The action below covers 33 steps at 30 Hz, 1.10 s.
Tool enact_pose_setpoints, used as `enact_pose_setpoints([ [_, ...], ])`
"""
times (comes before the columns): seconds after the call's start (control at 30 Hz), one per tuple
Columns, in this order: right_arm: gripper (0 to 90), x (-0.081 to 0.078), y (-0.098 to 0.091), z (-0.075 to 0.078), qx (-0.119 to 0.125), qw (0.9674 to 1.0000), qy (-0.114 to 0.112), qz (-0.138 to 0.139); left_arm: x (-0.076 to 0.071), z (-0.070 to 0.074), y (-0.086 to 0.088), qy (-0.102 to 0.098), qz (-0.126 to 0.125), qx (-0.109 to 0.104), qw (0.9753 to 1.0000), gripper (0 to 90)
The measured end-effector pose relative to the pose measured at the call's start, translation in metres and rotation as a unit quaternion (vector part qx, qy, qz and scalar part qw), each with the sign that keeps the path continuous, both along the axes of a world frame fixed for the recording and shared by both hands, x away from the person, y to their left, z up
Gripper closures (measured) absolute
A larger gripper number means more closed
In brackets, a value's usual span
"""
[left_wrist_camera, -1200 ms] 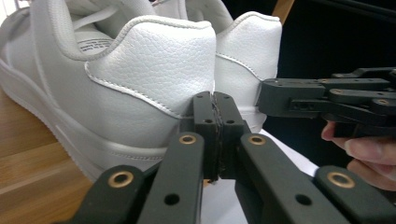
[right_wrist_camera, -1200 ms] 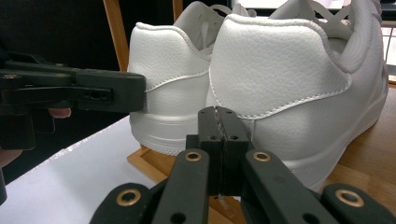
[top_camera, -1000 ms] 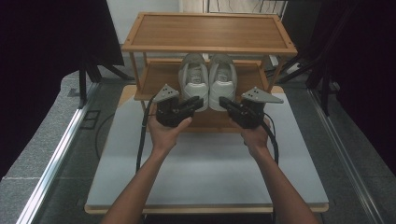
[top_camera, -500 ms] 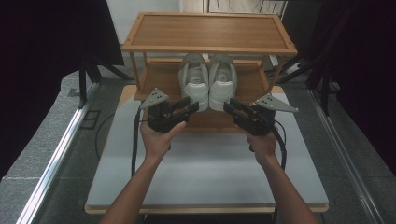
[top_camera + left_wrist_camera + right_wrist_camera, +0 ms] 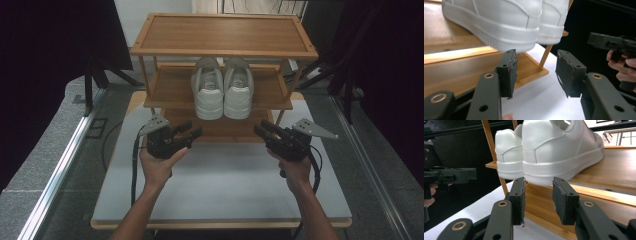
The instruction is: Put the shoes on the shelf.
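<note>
- My left gripper [image 5: 192, 131] sits at about 8 o'clock from the pair of shoes, low over the table; its jaws have just been opening and stand spread, with nothing between them.
- In the left gripper view the left shoe [image 5: 496, 22] hangs above my spread pads, its heel poking out past the shelf edge, apart from the pads.
- My right gripper [image 5: 261, 129] sits at about 4 o'clock from the shoes; its jaws have also just been opening, parted with only air in the gap.
- In the right gripper view the right shoe [image 5: 559, 152] stands on the middle shelf at 12 o'clock from my pads, heel toward me, not touched.
- The two white shoes stand side by side, touching, heels toward me, on the middle board of a wooden rack [image 5: 225, 34] with three boards.
- The rack stands at the far end, 12 o'clock, of a pale table [image 5: 225, 195] with a wood-coloured edge.
- Around the table: grey floor [image 5: 45, 150], a metal rail [image 5: 65, 165] at 9 o'clock, black curtains [image 5: 50, 50] on both sides.
</note>
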State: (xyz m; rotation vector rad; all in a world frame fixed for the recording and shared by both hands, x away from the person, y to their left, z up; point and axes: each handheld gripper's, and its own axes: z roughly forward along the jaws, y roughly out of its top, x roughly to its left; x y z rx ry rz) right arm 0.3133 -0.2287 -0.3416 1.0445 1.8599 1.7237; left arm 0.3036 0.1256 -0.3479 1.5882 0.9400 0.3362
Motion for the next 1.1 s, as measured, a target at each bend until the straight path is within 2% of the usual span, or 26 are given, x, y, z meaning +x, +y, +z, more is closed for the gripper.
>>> enact_pose_setpoints([
  [0.27,61.0,-0.015,-0.018,-0.017,0.006,0.9999,0.004,-0.008,-0.015,-0.021,0.007,0.016,-0.001,0.007,0.9999,50.1],
  [0.37,60.5,-0.025,-0.029,-0.031,0.011,0.9998,0.009,-0.015,-0.021,-0.031,0.015,0.023,0.004,0.005,0.9997,49.7],
  [0.4,60.5,-0.025,-0.029,-0.031,0.011,0.9998,0.009,-0.015,-0.021,-0.031,0.015,0.023,0.004,0.005,0.9997,49.6],
  [0.6,59.7,-0.038,-0.043,-0.054,-0.011,0.9994,0.015,-0.03,-0.026,-0.046,0.026,0.034,0.012,0.012,0.9993,48.6],
  [0.67,59.2,-0.039,-0.044,-0.057,-0.015,0.9992,0.018,-0.031,-0.028,-0.053,0.029,0.039,0.017,0.007,0.9991,48.6],
  [0.7,58.8,-0.039,-0.046,-0.06,-0.028,0.9988,0.023,-0.033,-0.027,-0.058,0.031,0.052,0.015,0.012,0.9985,48.6],
  [0.77,58.8,-0.041,-0.048,-0.061,-0.025,0.9989,0.022,-0.034,-0.027,-0.061,0.034,0.055,0.02,0.008,0.9983,48.5],
  [0.97,57.6,-0.044,-0.048,-0.06,-0.027,0.999,0.018,-0.032,-0.03,-0.061,0.041,0.056,0.026,-0.002,0.9981,48.3],
  [1.1,52.6,-0.044,-0.048,-0.061,-0.031,0.9988,0.019,-0.034,-0.029,-0.061,0.043,0.056,0.028,-0.003,0.998,47.9],
])
